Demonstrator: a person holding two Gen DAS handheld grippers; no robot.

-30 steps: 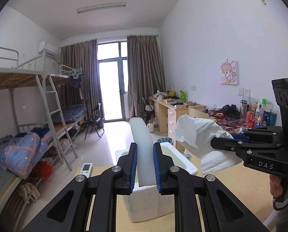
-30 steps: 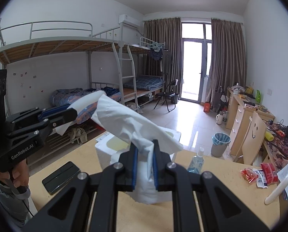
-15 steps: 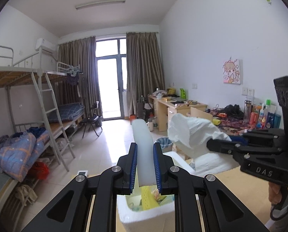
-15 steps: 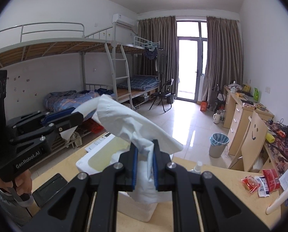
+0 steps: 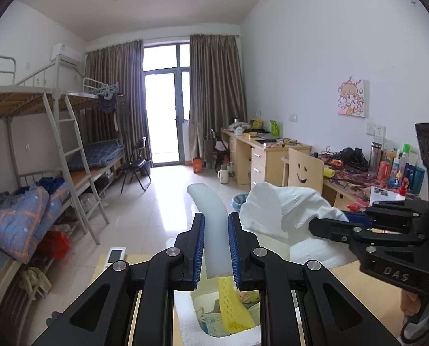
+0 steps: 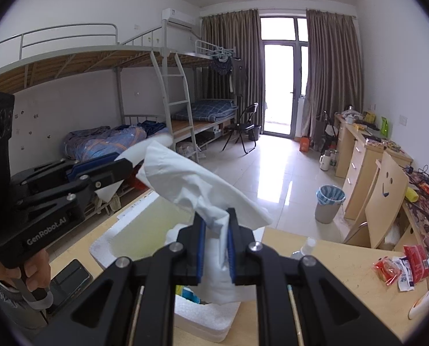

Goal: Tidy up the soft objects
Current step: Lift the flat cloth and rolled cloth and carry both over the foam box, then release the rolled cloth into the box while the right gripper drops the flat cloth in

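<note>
My left gripper (image 5: 216,248) is shut on the edge of a white foam lid (image 5: 211,222), holding it tilted up above a white foam box (image 5: 185,317). Inside the box lie a yellow mesh sleeve (image 5: 231,305) and other soft items. My right gripper (image 6: 216,248) is shut on a crumpled white tissue (image 6: 197,181), held in the air over the box (image 6: 208,314). The tissue (image 5: 286,207) and right gripper also show at the right of the left wrist view. The left gripper with the lid (image 6: 145,225) shows at the left of the right wrist view.
The box stands on a wooden table (image 6: 329,282). A black phone (image 6: 70,276) lies at its left, a small clear bottle (image 6: 306,248) and red snack packets (image 6: 399,265) at its right. A white remote (image 5: 115,256) lies on the table's far edge.
My left gripper has lifted the foam lid up off the box, exposing the contents. My right gripper has kept the tissue raised and moved slightly over the box.
</note>
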